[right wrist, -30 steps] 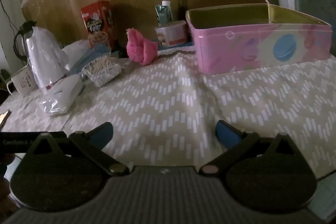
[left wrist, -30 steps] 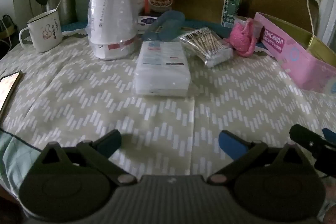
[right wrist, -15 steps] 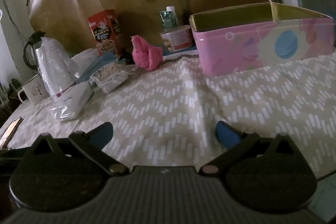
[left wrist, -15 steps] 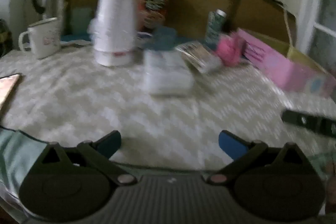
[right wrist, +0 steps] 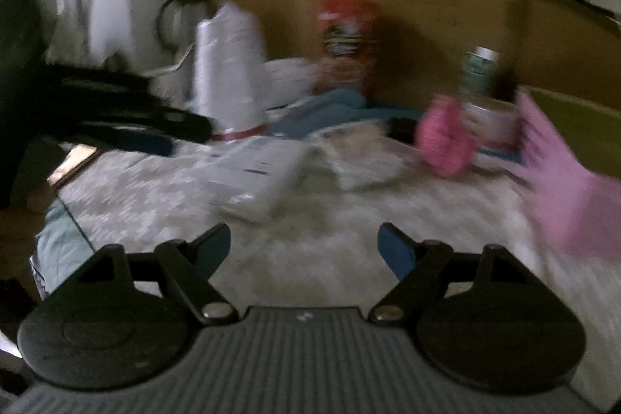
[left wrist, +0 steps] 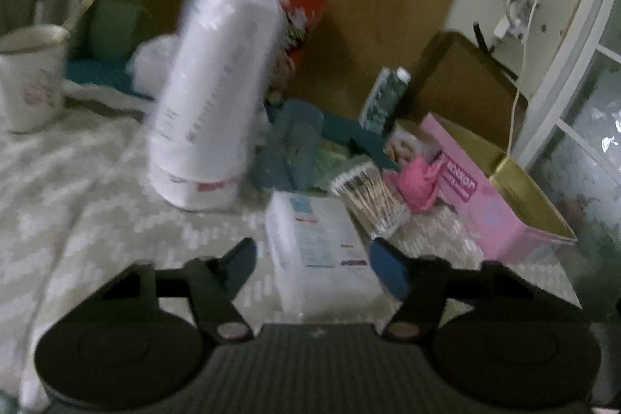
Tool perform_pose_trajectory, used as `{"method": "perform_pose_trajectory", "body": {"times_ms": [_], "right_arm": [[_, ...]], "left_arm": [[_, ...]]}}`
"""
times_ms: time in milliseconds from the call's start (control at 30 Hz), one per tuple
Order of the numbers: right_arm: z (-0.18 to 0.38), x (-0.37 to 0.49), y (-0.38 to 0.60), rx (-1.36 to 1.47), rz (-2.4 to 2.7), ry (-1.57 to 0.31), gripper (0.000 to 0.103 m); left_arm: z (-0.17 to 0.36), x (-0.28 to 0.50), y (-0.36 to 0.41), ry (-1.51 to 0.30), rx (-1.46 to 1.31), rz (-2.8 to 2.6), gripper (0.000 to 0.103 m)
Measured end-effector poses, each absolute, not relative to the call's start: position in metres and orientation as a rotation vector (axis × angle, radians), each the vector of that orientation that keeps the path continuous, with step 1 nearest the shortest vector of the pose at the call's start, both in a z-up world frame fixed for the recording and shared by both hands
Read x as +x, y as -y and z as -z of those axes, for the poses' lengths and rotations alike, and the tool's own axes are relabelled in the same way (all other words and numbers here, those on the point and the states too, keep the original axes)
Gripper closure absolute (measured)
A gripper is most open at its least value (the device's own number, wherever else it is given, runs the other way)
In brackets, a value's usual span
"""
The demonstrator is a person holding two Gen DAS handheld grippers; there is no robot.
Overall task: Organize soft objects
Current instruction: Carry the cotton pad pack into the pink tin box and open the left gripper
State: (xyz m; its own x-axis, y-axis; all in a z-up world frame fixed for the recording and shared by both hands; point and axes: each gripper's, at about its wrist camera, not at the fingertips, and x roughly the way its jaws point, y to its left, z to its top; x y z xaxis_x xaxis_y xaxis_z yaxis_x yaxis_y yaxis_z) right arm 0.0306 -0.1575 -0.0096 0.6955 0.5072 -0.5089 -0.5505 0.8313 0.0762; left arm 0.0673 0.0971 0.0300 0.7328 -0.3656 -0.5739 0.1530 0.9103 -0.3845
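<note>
A white soft pack lies flat on the chevron tablecloth, between the blue pads of my left gripper. The jaws are closing around it, with a gap still showing at the left pad. Just beyond lie a clear pack of cotton swabs and a pink fluffy item. My right gripper hangs open over bare cloth with nothing between its fingers. Its blurred view shows the white pack, the swab pack and the pink fluffy item further ahead.
An open pink tin box stands at the right. A bagged stack of white cups, a mug, a red carton and blue cloth crowd the back. A phone lies near the left edge.
The left gripper has moved forward and right until the white pack sits between its jaws, which have narrowed. The right gripper has swung left, away from the pink box. Both views are now blurred.
</note>
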Motion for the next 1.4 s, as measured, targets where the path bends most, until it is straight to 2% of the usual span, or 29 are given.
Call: {"method": "perform_pose_trajectory", "body": {"times_ms": [100, 167, 200, 233, 267, 300, 433, 567, 867, 933, 967, 1000, 1033, 1067, 1133, 1167, 1200, 1267, 1400], "right_arm": [[0.015, 0.052, 0.131, -0.133, -0.624, -0.589, 0.018], [0.021, 0.067, 0.121, -0.128, -0.644, -0.627, 0.018], [0.024, 0.073, 0.117, -0.122, -0.651, -0.643, 0.026], [0.027, 0.079, 0.113, -0.111, -0.663, -0.659, 0.030], [0.026, 0.076, 0.113, -0.106, -0.673, -0.642, 0.042], [0.024, 0.072, 0.113, -0.098, -0.697, -0.637, 0.047], [0.015, 0.031, 0.125, -0.126, -0.674, -0.500, 0.047], [0.007, 0.001, 0.150, -0.131, -0.559, -0.349, 0.047], [-0.020, 0.017, 0.257, -0.046, -0.212, -0.237, 0.047], [-0.022, 0.025, 0.279, -0.041, -0.146, -0.240, 0.047], [-0.021, 0.031, 0.290, -0.029, -0.120, -0.251, 0.046], [-0.019, 0.036, 0.300, -0.024, -0.098, -0.273, 0.046], [-0.016, 0.047, 0.307, -0.015, -0.070, -0.300, 0.045], [-0.011, 0.054, 0.311, -0.008, -0.028, -0.327, 0.039], [-0.004, 0.061, 0.318, 0.011, 0.033, -0.372, 0.034], [-0.002, 0.057, 0.321, 0.024, 0.047, -0.358, 0.033], [-0.001, 0.050, 0.322, 0.030, 0.065, -0.339, 0.027], [0.001, 0.042, 0.322, 0.046, 0.078, -0.310, 0.021], [-0.002, 0.030, 0.320, 0.096, 0.079, -0.233, 0.022]], "left_arm": [[-0.014, 0.085, -0.091, -0.756, -0.334, 0.305, 0.055], [-0.007, 0.087, -0.089, -0.767, -0.359, 0.313, 0.055], [-0.007, 0.084, -0.088, -0.760, -0.359, 0.307, 0.060], [-0.009, 0.078, -0.085, -0.750, -0.348, 0.298, 0.062], [-0.012, 0.071, -0.083, -0.729, -0.338, 0.291, 0.063], [-0.018, 0.061, -0.082, -0.706, -0.335, 0.294, 0.064], [-0.040, 0.037, -0.066, -0.607, -0.301, 0.364, 0.063], [-0.060, 0.049, -0.028, -0.548, -0.259, 0.463, 0.063], [-0.086, 0.111, 0.118, -0.454, -0.160, 0.709, 0.063], [-0.082, 0.125, 0.148, -0.462, -0.163, 0.733, 0.058], [-0.078, 0.131, 0.160, -0.473, -0.163, 0.736, 0.049], [-0.073, 0.138, 0.172, -0.487, -0.150, 0.714, 0.035], [-0.067, 0.144, 0.180, -0.499, -0.134, 0.679, 0.030], [-0.062, 0.147, 0.187, -0.507, -0.111, 0.648, 0.028], [-0.056, 0.146, 0.190, -0.517, -0.092, 0.626, 0.028], [-0.056, 0.144, 0.186, -0.510, -0.099, 0.628, 0.025], [-0.057, 0.140, 0.178, -0.497, -0.104, 0.630, 0.022], [-0.061, 0.130, 0.159, -0.455, -0.105, 0.614, 0.022], [-0.066, 0.100, 0.101, -0.383, -0.116, 0.560, 0.022]]}}
